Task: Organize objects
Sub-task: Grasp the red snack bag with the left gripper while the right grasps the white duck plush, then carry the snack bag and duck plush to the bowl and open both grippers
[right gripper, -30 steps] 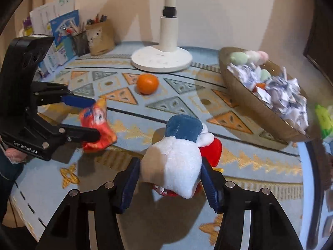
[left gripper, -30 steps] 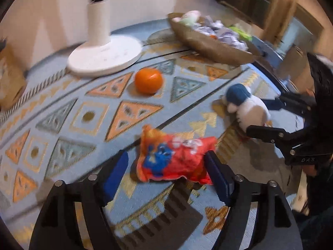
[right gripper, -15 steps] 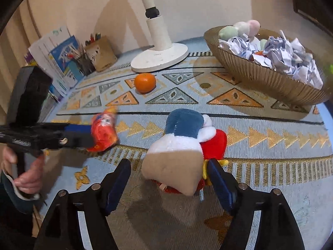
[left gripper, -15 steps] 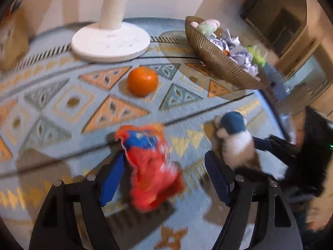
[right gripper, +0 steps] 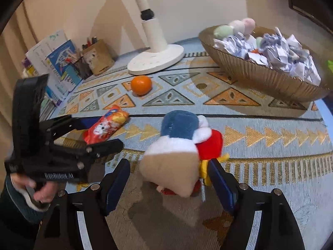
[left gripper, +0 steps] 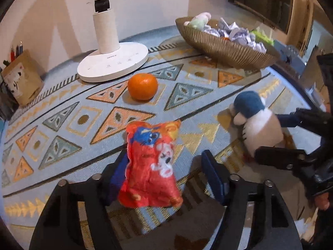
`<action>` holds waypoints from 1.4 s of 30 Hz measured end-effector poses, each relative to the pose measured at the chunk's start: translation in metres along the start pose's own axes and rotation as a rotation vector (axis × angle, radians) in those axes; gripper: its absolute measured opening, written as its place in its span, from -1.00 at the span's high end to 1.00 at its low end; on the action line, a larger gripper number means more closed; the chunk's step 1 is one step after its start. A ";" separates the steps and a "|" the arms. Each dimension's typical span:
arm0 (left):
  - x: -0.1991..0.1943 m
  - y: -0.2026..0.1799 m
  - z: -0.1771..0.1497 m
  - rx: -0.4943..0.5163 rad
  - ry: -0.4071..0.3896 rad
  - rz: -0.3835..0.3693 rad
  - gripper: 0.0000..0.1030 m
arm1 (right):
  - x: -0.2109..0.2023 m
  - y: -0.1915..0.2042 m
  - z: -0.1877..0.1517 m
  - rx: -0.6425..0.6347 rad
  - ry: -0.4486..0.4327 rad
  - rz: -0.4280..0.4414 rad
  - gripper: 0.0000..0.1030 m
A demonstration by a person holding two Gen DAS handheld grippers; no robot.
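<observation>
A red snack packet [left gripper: 149, 166] stands lengthwise between the fingers of my left gripper [left gripper: 164, 160]. It leans on the left pad, and a gap shows to the right pad. The jaws are closing around it. The right wrist view shows the packet [right gripper: 106, 125] tilted up inside the left gripper [right gripper: 97, 131]. A plush toy [right gripper: 177, 137] with a blue head, white and beige body and red part lies on the patterned cloth. My right gripper [right gripper: 168, 164] straddles it with a gap on each side, its jaws opening. The left wrist view also shows the plush [left gripper: 260, 129] and the right gripper [left gripper: 268, 135].
An orange [left gripper: 142, 86] lies mid-table before a white lamp base [left gripper: 113, 62]. A woven basket [right gripper: 260, 77] of crumpled paper and soft balls sits at the back right. A pencil holder [right gripper: 97, 56] and books [right gripper: 54, 62] stand at the back left. A hand [right gripper: 39, 191] grips the left tool.
The packet has turned from lying across the left jaws to lengthwise between them, and those jaws have narrowed. The right jaws have widened off the plush, which has sagged toward the camera.
</observation>
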State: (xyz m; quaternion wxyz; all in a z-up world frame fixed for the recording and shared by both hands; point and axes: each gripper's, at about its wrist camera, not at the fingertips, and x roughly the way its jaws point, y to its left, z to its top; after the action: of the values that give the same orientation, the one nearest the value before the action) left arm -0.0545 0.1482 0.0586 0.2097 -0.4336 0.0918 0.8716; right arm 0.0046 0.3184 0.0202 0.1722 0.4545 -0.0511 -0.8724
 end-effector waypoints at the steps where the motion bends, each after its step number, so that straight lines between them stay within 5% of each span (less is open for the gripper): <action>1: 0.000 0.001 0.001 -0.005 -0.005 0.007 -0.08 | 0.001 -0.001 0.001 0.007 0.006 -0.007 -0.58; 3: -0.002 0.007 0.001 -0.027 -0.018 0.014 0.23 | 0.002 -0.001 0.002 0.034 0.009 -0.036 -0.58; 8: -0.004 0.012 -0.001 -0.075 -0.035 0.015 0.34 | 0.012 0.014 0.006 0.082 -0.003 -0.180 -0.65; 10: -0.005 0.009 -0.001 -0.061 -0.041 0.034 0.38 | 0.018 0.030 0.006 0.005 -0.005 -0.310 -0.21; 13: -0.006 0.005 -0.001 -0.054 -0.041 0.079 0.40 | 0.014 0.043 0.001 -0.063 -0.045 -0.352 -0.01; 15: -0.009 -0.004 0.002 -0.014 -0.038 0.099 0.41 | 0.001 0.044 -0.001 -0.079 -0.093 -0.329 -0.01; 18: -0.019 -0.009 0.019 -0.006 -0.040 0.019 0.41 | -0.031 0.035 -0.003 -0.074 -0.186 -0.269 -0.01; 27: -0.033 -0.062 0.145 0.077 -0.201 -0.056 0.42 | -0.133 -0.048 0.057 0.076 -0.420 -0.335 -0.02; 33: 0.009 -0.095 0.205 0.110 -0.227 -0.099 0.42 | -0.132 -0.094 0.123 0.167 -0.425 -0.291 -0.02; 36: 0.032 -0.109 0.218 0.149 -0.215 0.005 0.43 | -0.118 -0.112 0.152 0.206 -0.408 -0.264 -0.03; 38: 0.046 -0.111 0.223 0.143 -0.204 -0.025 0.43 | -0.103 -0.127 0.169 0.245 -0.385 -0.264 -0.03; 40: 0.054 -0.114 0.225 0.151 -0.209 -0.035 0.31 | -0.091 -0.143 0.183 0.280 -0.376 -0.228 -0.04; 42: 0.058 -0.117 0.223 0.194 -0.229 0.006 -0.11 | -0.076 -0.155 0.196 0.296 -0.344 -0.172 -0.12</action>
State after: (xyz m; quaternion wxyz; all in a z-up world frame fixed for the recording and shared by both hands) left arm -0.1933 0.3461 0.1506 0.2571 -0.3089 0.1521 0.9030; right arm -0.1538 0.4762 0.1551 0.0177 0.3221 -0.1680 -0.9315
